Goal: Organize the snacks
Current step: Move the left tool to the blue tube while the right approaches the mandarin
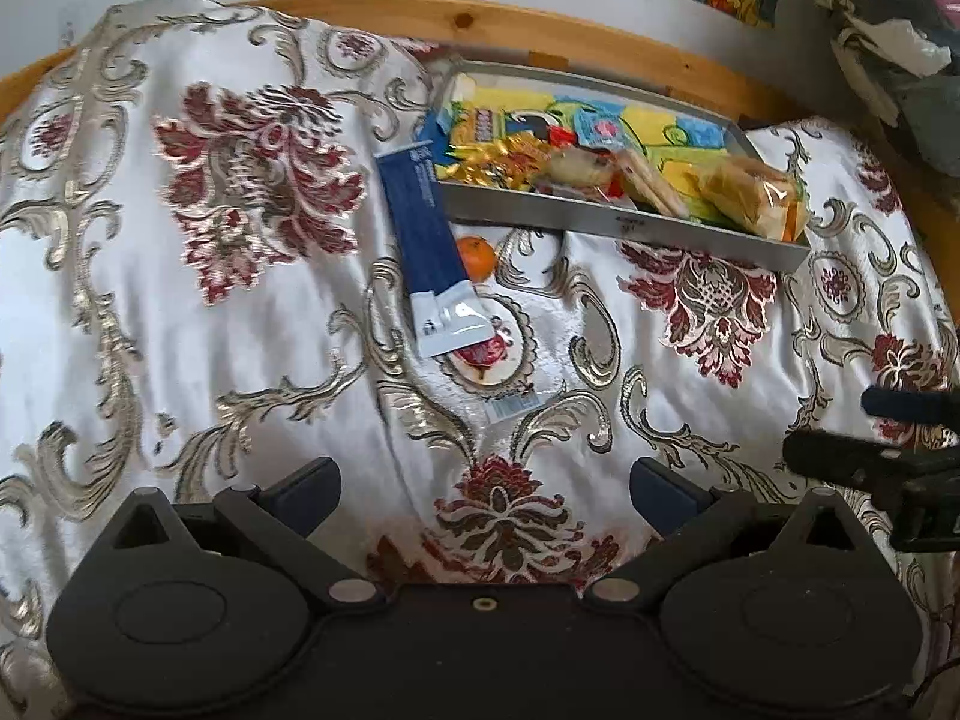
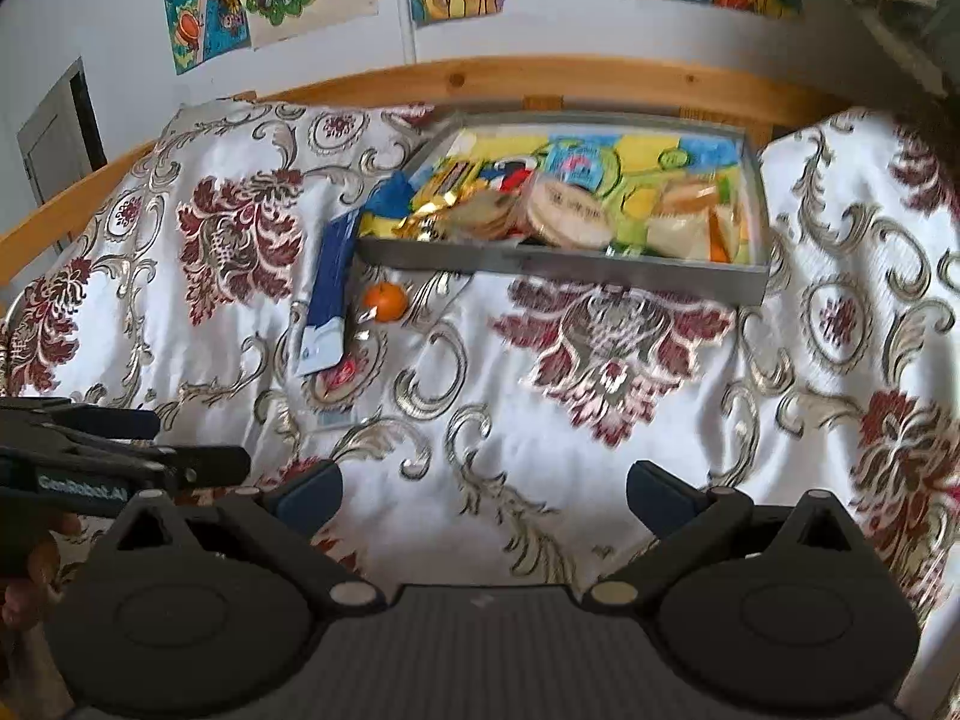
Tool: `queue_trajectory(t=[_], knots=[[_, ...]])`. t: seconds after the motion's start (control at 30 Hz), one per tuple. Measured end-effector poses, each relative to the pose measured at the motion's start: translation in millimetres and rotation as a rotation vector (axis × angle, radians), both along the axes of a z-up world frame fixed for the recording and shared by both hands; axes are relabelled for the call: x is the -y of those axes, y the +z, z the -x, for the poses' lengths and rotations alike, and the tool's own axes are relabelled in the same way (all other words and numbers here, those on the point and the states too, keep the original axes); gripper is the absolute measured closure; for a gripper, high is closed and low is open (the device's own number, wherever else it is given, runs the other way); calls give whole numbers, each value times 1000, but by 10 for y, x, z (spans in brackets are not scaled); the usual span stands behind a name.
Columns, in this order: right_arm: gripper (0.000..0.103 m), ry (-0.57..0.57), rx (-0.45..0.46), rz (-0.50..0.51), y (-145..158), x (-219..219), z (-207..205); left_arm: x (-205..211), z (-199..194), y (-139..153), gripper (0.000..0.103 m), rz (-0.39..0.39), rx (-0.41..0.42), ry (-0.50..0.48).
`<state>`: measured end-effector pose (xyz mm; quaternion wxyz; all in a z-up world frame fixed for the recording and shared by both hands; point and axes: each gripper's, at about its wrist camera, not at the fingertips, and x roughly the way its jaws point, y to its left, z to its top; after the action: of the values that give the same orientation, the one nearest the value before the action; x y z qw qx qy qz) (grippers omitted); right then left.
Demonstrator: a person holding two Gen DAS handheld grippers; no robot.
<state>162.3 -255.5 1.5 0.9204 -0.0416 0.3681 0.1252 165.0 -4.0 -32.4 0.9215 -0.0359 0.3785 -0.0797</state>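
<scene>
Nearest the left wrist lens, the left gripper [image 1: 485, 483] is hovering with its jaws spread wide and nothing between them, above the patterned bedspread [image 1: 180, 360]. Ahead, a blue packet [image 1: 426, 240] is lying on the cloth with its far end touching the grey tray [image 1: 624, 225], an orange [image 1: 477, 257] is sitting just beside it, and a small clear-wrapped snack [image 1: 486, 354] is peeking out under the packet's near end. In the right wrist view, the right gripper [image 2: 483, 489] is likewise gaping and carrying nothing — the tray [image 2: 564, 267] ahead is already holding wrapped snacks [image 2: 528, 210]. The risks, as I judge them: the orange could be rolling away on the soft, creased cloth if nudged, and the slick packet could be slipping from a shallow pinch — or dragging the little snack along with it.
</scene>
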Motion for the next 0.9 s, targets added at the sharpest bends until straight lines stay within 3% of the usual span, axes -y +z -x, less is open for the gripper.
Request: queue_trajectory(t=[0.23,0.53,0.73,0.8,0.9], knots=[[0,56,74,99,46,-28,-166,88,-268,-128,1,7,-4,-39],[0,66,89,75,-1,2,-376,147,-672,-227,1,19,55,-21],[0,62,86,54,-38,27,-435,225,-954,-314,12,-21,83,-32],[0,60,77,43,-52,37,-452,201,-1032,-360,22,-16,73,-24],[0,58,67,30,-83,39,-487,155,-1098,-408,28,5,67,-1]])
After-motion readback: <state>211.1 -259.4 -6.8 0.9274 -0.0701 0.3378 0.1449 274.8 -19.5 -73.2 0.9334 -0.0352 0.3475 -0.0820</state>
